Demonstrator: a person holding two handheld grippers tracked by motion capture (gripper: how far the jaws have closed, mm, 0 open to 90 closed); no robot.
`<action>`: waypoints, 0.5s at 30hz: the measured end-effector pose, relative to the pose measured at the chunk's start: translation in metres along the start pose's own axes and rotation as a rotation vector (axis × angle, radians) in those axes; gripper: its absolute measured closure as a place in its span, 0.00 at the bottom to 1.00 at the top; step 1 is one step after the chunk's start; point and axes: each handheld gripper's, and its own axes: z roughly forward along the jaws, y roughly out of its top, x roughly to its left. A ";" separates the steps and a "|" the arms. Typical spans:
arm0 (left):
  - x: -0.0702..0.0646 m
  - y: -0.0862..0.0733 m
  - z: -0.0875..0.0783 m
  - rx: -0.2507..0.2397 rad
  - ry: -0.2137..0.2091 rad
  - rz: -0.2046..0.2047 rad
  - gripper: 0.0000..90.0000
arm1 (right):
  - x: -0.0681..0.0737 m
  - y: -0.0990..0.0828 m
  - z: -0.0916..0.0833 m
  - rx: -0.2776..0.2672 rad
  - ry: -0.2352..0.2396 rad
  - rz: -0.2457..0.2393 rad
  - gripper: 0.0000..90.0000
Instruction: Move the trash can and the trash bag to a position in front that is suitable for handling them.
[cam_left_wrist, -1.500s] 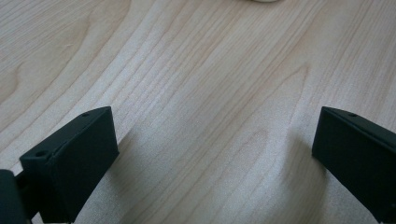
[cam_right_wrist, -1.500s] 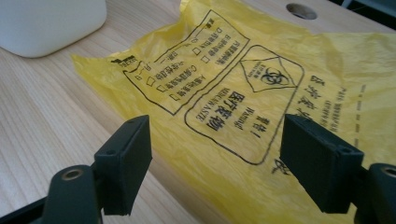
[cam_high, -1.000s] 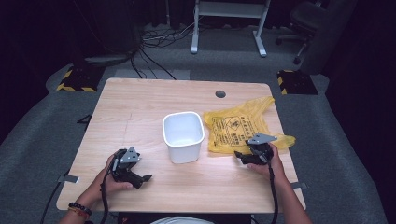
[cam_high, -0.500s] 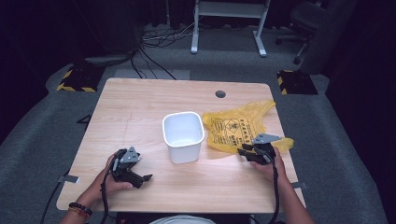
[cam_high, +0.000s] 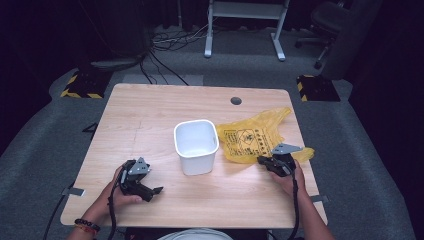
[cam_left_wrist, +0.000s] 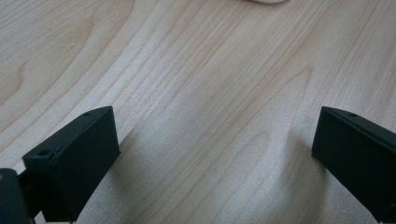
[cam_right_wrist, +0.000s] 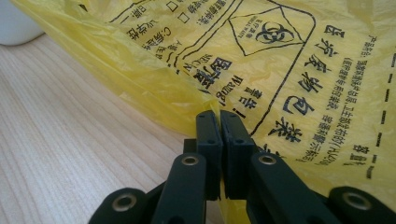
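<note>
R gripper (cam_high: 263, 161) sits at the near-right of the wooden table (cam_high: 150, 115), held low in the person's R hand (cam_high: 286, 176), forearm coming up from the bottom edge, wrist roughly level, jaws pointing left-ish and away toward the yellow bag (cam_high: 252, 137). Jaws have just been closing and now stand pressed together on the near edge of the bag; in the right gripper view (cam_right_wrist: 219, 123) the two black jaws meet w/ a thin fold of yellow plastic (cam_right_wrist: 289, 60) pinched between them. Bag lies flat and crumpled on the right half of the table, black print and a biohazard mark facing up, its left edge just beside the white bin (cam_high: 196, 146). Bin stands upright near table centre, open top, looks empty inside. L gripper (cam_high: 155, 190) is at the near-left, well apart from bin and bag, gripped in the L hand (cam_high: 120, 192), dark bracelet on that wrist, forearm angled in from the bottom-left, jaws aimed right across the table. L jaws wide apart, nothing between them; left gripper view (cam_left_wrist: 210, 154) has bare wood grain in the gap, tips low over the tabletop w/ shadows under them, can't tell if touching. Cables trail back from both grippers along the forearms.
</note>
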 end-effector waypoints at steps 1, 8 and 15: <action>0.000 0.000 0.000 0.001 0.000 0.001 0.01 | 0.000 0.000 0.000 -0.001 0.001 0.003 0.98; 0.000 0.000 0.000 -0.001 -0.001 0.000 0.01 | 0.001 -0.001 -0.001 -0.003 -0.008 0.001 0.99; 0.000 0.000 0.000 0.000 -0.008 0.000 0.01 | 0.000 -0.002 -0.003 -0.030 -0.027 0.014 1.00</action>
